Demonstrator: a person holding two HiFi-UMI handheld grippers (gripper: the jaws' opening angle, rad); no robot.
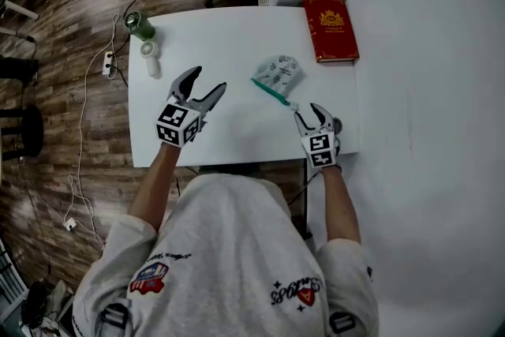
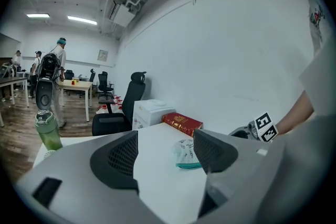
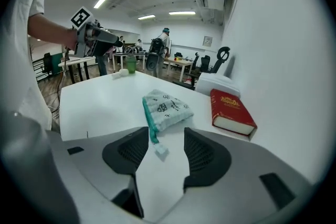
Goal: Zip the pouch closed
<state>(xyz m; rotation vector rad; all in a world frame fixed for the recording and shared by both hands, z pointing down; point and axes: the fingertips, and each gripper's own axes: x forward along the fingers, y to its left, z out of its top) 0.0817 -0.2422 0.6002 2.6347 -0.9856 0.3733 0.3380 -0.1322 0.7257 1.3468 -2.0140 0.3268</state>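
The zipping looks not yet begun. The pouch (image 1: 278, 73) lies flat on the white tabletop (image 1: 229, 35), a little right of centre in the head view and just below and left of the red book (image 1: 331, 28). Neither gripper touches it. Its teal zipper band (image 1: 271, 93) runs along the edge nearest the person, and a small pale pull tab (image 3: 160, 150) trails from the band's near end. Whether the band is partly closed I cannot tell. As I judge it, every step is left: steady the pouch, catch the tab, draw it along the band.

The right gripper (image 1: 310, 113) sits at the lower right of the tabletop, tilted down toward the tab. In its own view its fingers (image 3: 126, 152) stand moderately apart, with the tab showing in the gap between them, not pinched. The left gripper (image 1: 207, 81) hovers centre-left, well apart from the pouch, pointing slightly downward. Its fingers (image 2: 118, 157) are spread wide and hold nothing, and the pouch shows beyond them.
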